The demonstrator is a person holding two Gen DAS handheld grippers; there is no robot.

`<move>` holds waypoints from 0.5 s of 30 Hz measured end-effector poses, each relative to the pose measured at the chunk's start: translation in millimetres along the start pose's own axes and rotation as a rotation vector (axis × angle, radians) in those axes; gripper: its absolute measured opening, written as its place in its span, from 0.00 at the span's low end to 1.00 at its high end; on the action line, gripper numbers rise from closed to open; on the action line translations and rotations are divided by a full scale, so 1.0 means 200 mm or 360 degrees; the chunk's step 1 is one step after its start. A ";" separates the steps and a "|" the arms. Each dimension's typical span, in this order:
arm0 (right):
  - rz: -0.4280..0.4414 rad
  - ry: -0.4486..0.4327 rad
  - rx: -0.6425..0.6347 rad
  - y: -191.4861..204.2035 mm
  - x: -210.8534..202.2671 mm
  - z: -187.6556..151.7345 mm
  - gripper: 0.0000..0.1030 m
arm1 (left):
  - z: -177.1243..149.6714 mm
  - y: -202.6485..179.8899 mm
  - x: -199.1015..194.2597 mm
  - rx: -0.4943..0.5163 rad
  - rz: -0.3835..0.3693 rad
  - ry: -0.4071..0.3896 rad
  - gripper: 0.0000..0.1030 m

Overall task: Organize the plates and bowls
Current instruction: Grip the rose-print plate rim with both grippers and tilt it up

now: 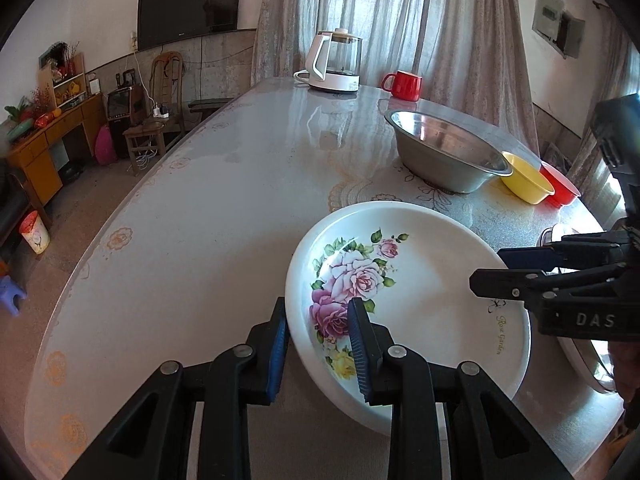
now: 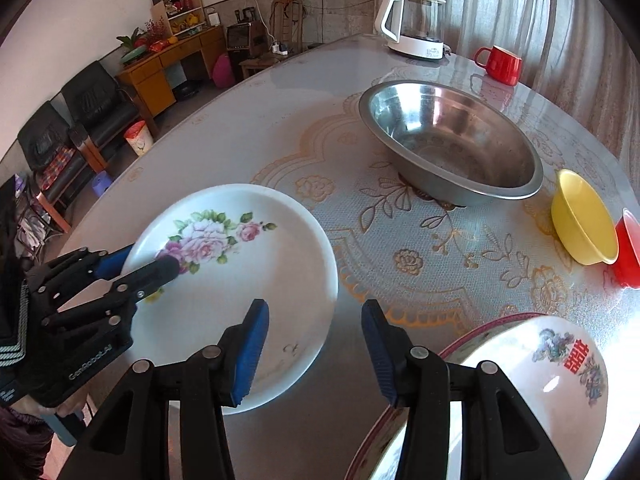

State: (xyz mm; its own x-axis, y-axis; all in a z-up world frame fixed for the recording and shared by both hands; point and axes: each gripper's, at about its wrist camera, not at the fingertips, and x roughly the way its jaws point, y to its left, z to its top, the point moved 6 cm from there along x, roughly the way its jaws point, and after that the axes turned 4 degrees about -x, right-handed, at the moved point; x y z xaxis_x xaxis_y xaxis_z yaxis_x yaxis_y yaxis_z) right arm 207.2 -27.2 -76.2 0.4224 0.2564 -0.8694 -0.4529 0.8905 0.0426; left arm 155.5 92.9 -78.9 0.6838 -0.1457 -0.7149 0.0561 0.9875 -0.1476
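A white plate with pink roses (image 1: 432, 280) (image 2: 248, 280) lies near the table's front edge. My left gripper (image 1: 317, 306) (image 2: 154, 258) is shut on its left rim, one pad outside the wall and one inside on the flowers. My right gripper (image 2: 314, 320) (image 1: 486, 270) stands open above the plate's right rim and grips nothing. At the far right sit a steel bowl (image 1: 448, 152) (image 2: 452, 140), a yellow bowl (image 1: 526, 178) (image 2: 584, 220) and a red bowl (image 1: 560, 188) (image 2: 628, 248). A white bowl with red characters (image 2: 552, 380) rests on a red-rimmed plate (image 2: 460, 340) under my right gripper.
A white kettle (image 1: 336, 64) (image 2: 416, 28) and a red mug (image 1: 404, 86) (image 2: 500, 64) stand at the table's far end. The glossy round table (image 1: 200, 220) curves away on the left. Beyond it stand chairs, a cabinet and a bin on the floor.
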 end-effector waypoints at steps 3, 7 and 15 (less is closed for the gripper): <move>0.0006 0.0022 0.0000 -0.02 0.05 0.01 0.29 | 0.00 0.00 0.00 0.0006 0.0012 -0.0012 0.28; 0.0050 0.0008 -0.0019 0.01 0.05 0.02 0.22 | 0.00 0.00 0.00 0.0008 0.0047 -0.0026 0.28; 0.0175 0.0040 -0.0027 0.01 0.06 0.03 0.33 | -0.01 0.00 -0.01 -0.0013 0.0105 -0.0060 0.29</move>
State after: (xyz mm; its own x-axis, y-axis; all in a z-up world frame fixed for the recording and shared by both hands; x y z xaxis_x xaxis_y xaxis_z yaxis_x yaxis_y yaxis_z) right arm 215.7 -19.9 -82.6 0.3496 0.3425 -0.8721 -0.5088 0.8510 0.1303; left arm 152.9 93.7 -78.9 0.7127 -0.0779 -0.6971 0.0045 0.9943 -0.1066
